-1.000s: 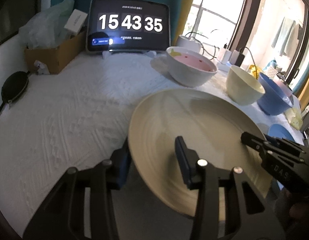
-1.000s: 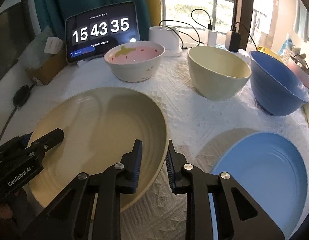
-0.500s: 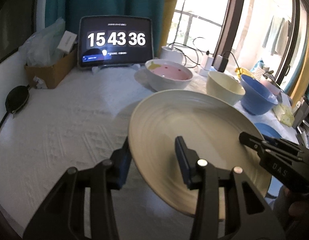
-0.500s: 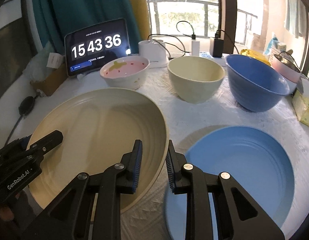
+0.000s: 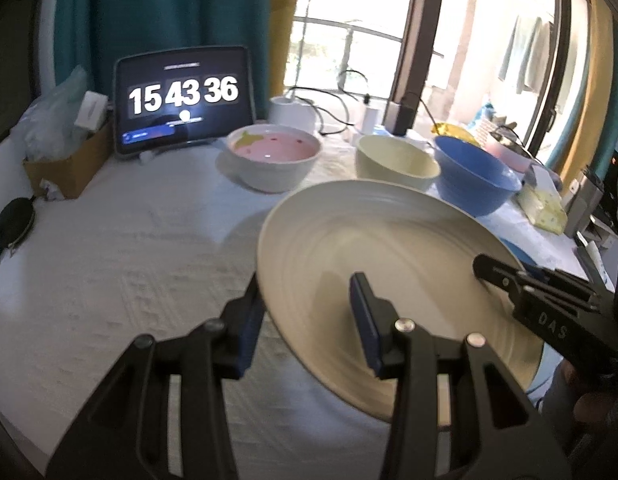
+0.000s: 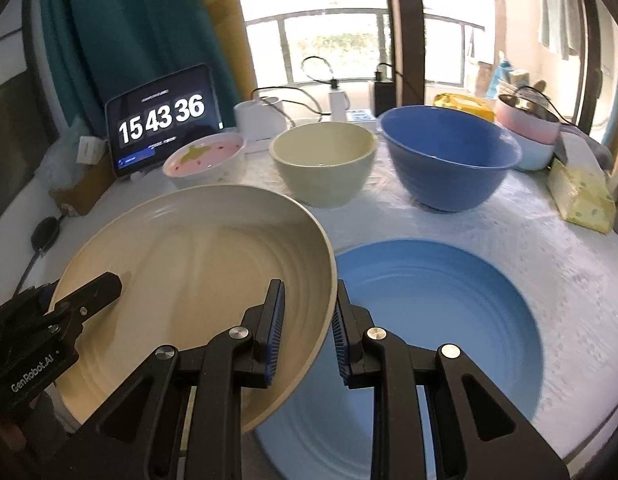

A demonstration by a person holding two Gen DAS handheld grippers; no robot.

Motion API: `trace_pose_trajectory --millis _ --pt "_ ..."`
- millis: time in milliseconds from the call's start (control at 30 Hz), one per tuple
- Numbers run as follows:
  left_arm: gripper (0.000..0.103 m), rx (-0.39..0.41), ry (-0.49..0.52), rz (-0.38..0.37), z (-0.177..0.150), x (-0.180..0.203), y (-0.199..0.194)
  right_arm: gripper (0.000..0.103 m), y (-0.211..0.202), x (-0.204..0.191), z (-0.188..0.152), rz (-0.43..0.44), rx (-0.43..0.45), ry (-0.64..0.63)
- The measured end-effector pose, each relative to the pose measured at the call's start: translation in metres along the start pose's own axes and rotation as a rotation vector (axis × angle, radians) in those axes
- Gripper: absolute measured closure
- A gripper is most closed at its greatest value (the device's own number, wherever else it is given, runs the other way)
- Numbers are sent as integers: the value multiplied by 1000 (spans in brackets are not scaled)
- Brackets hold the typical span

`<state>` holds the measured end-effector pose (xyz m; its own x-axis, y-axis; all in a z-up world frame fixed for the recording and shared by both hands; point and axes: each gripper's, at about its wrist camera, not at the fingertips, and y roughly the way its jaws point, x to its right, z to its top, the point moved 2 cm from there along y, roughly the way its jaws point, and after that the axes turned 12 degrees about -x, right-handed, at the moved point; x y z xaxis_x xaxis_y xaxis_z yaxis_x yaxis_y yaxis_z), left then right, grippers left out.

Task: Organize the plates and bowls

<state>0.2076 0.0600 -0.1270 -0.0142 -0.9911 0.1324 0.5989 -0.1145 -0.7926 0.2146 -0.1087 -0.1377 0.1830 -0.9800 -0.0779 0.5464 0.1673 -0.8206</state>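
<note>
Left gripper [image 5: 305, 320]: black two-finger tool with blue ribbed pads, pinching the left rim of the cream plate [image 5: 389, 276], one finger under the rim and one over it. Right gripper [image 6: 307, 330]: same make, clamped on the opposite rim of the same plate, at lower centre of the right wrist view.

Cream plate [image 6: 197, 280]: round, glossy, with concentric ridges; held tilted above the cloth, its right edge overlapping the blue plate [image 6: 441, 320].

Blue plate: round, ridged, matte blue, lying flat on the white textured tablecloth [image 5: 129, 248] at lower right of the right wrist view.

Back row, left to right: pink-lined white bowl [image 6: 205, 158] with red specks; cream bowl [image 6: 323, 162]; deep blue bowl [image 6: 449, 156]. All stand upright on the cloth, apart from one another.

Tablet clock [image 5: 185, 98]: upper left, reads 15 43 36.

Change: against a second ago, the cream plate sits higher and further right, now covering part of the blue plate; the clock then read 15 43 35.
</note>
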Motion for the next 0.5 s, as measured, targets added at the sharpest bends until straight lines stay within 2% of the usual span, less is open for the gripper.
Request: trace_pose_trajectory --millis 500 --pt "59 -36 101 -32 -5 70 11 78 -15 71 -19 -22 24 108"
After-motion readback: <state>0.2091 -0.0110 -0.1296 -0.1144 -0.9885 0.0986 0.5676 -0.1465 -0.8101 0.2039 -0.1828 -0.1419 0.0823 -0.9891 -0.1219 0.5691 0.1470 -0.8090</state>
